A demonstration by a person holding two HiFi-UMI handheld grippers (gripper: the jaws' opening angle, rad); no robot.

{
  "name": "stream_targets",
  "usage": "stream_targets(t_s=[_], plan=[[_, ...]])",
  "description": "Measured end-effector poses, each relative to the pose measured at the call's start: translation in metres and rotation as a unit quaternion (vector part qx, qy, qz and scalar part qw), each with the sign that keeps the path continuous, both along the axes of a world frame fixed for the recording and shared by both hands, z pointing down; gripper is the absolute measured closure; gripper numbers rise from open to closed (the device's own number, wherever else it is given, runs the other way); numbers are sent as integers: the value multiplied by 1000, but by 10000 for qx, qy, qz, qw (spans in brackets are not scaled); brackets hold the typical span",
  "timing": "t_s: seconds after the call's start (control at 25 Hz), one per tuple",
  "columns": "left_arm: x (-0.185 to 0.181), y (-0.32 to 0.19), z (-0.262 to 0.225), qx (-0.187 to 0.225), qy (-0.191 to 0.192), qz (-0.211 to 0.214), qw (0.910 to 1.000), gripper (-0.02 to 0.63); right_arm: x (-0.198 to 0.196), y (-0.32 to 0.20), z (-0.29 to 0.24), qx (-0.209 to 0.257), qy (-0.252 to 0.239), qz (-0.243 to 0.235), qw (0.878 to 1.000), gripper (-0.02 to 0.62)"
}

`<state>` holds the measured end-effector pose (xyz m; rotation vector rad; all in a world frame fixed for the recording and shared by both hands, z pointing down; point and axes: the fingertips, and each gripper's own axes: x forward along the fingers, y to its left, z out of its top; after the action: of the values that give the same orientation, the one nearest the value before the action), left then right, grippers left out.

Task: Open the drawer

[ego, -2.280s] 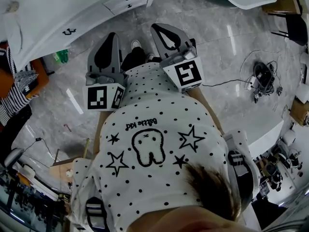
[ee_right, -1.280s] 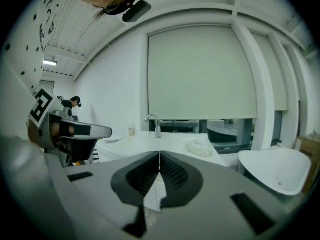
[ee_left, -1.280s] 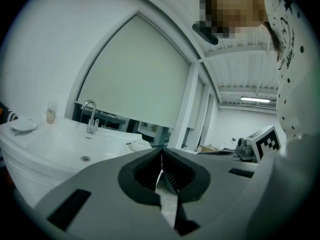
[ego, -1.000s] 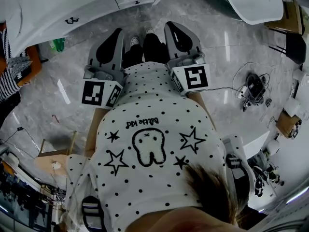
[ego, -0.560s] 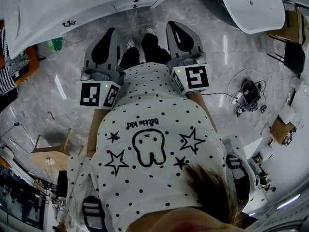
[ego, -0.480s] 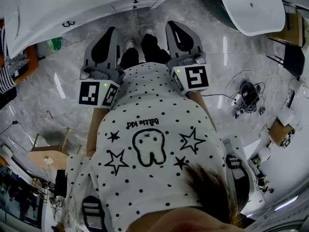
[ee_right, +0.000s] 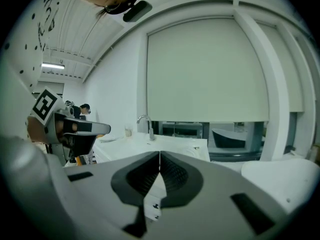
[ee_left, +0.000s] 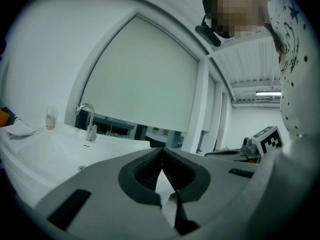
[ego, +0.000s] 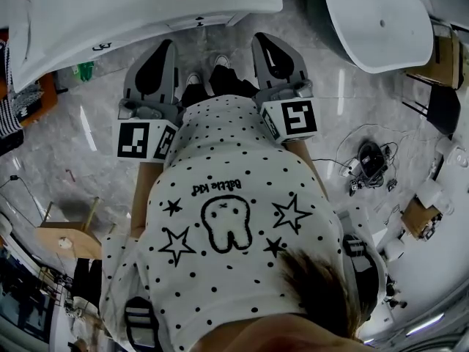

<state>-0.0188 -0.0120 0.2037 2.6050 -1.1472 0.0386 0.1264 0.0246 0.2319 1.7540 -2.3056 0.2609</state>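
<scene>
A white vanity cabinet (ego: 146,9) runs across the top of the head view. Its drawer fronts carry small dark handles (ego: 199,24), and one more handle (ego: 101,47) sits further left. My left gripper (ego: 167,44) and right gripper (ego: 260,37) point side by side toward the cabinet front, a short way off it. Both are shut with nothing between the pads. In the left gripper view the left gripper (ee_left: 161,149) faces the countertop and tap (ee_left: 87,118). Through the shut right gripper (ee_right: 159,154) I see drawer handles (ee_right: 154,206) low on the cabinet front.
A white tub (ego: 377,13) stands at the upper right. Cables and a plug strip (ego: 366,163) lie on the marble floor to the right. A wooden stool (ego: 66,240) is at the lower left, a green object (ego: 84,70) by the cabinet foot. My dotted shirt (ego: 227,218) hides the floor below.
The cabinet has come nearer in the head view as both grippers moved forward toward it. Both stay shut and empty.
</scene>
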Motion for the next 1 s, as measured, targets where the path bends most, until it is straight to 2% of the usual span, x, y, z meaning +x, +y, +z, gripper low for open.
stream_targets(t_s=[0.28, 0.6, 1.0], plan=[[40, -18, 3, 171, -26, -293, 9994, 600, 51, -15, 4, 113, 10, -127, 9999, 581], [27, -35, -7, 395, -71, -744, 9964, 600, 57, -25, -1, 210, 7, -332, 9992, 581], [17, -35, -8, 425, -43, -931, 9947, 600, 56, -27, -3, 330, -123, -337, 9988, 581]])
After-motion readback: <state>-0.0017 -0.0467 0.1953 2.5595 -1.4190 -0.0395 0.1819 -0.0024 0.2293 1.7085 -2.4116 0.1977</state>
